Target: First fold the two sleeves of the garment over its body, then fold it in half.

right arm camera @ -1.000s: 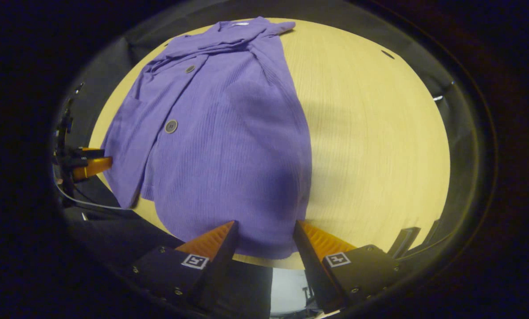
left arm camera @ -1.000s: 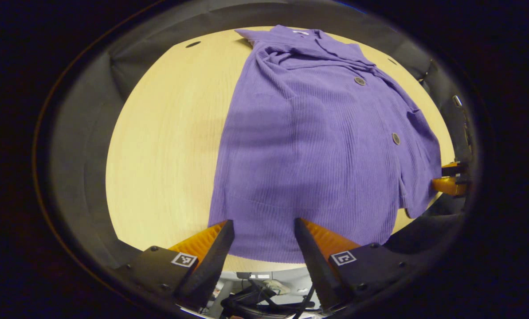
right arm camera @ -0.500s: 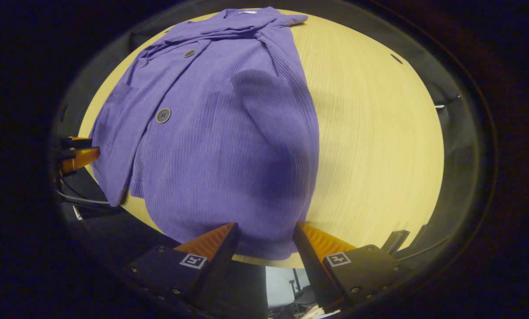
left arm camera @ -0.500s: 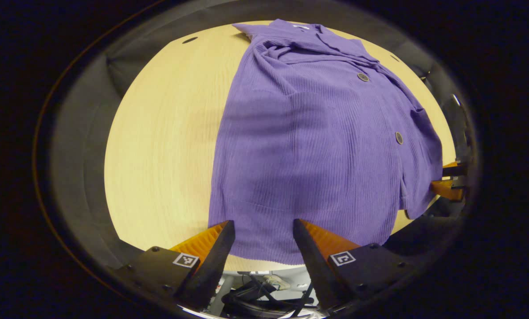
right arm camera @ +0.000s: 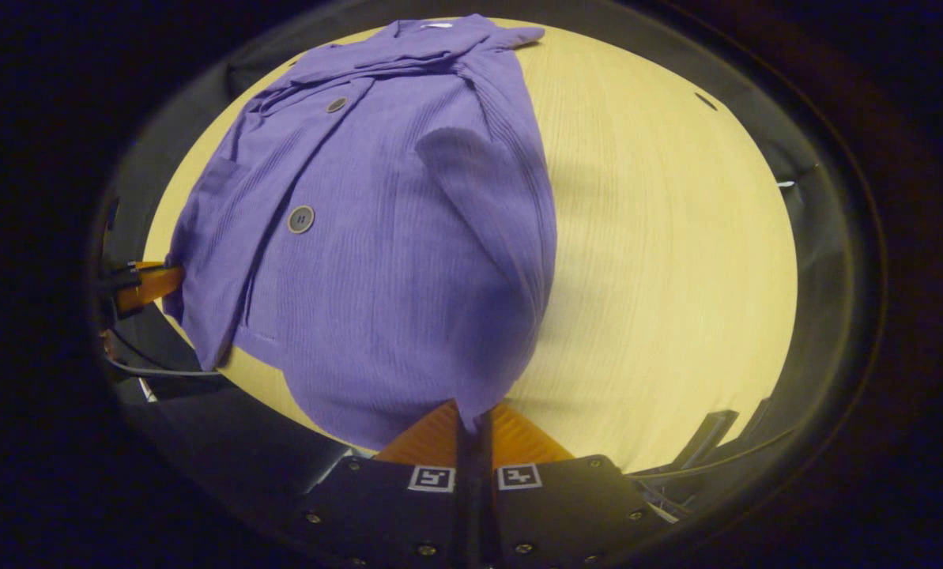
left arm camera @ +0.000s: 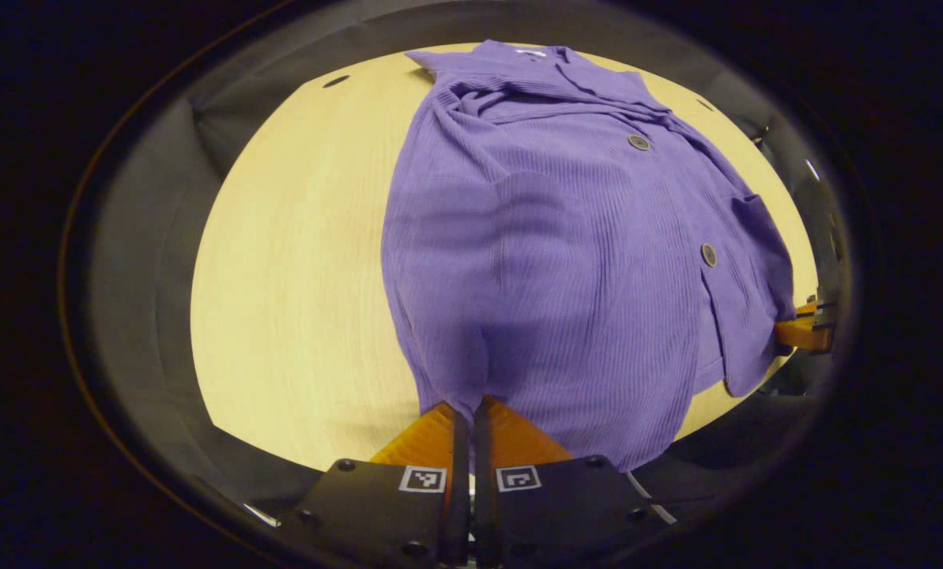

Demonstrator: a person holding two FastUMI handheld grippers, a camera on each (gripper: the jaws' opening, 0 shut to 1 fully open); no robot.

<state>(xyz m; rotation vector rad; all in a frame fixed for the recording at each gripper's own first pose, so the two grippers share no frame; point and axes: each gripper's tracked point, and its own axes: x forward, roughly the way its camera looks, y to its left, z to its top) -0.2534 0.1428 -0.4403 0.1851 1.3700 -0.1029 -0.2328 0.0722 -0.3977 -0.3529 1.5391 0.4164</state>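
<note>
I have both the left gripper (left arm camera: 469, 411) and the right gripper (right arm camera: 473, 415) pinching the hem of the cardigan (left arm camera: 566, 237); it looks soft and limp, so I judge it will sag.

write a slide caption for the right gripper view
Right tongs shut on the hem of a purple ribbed buttoned garment, sleeves already folded in, lying on a pale wooden table.

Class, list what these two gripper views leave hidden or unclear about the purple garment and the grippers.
- Left gripper: hem fabric between its fingers is hidden by them, left gripper view.
- Right gripper: same, right gripper view.
- Garment: underside hidden against the table.
- Buttons: detail too small.
</note>
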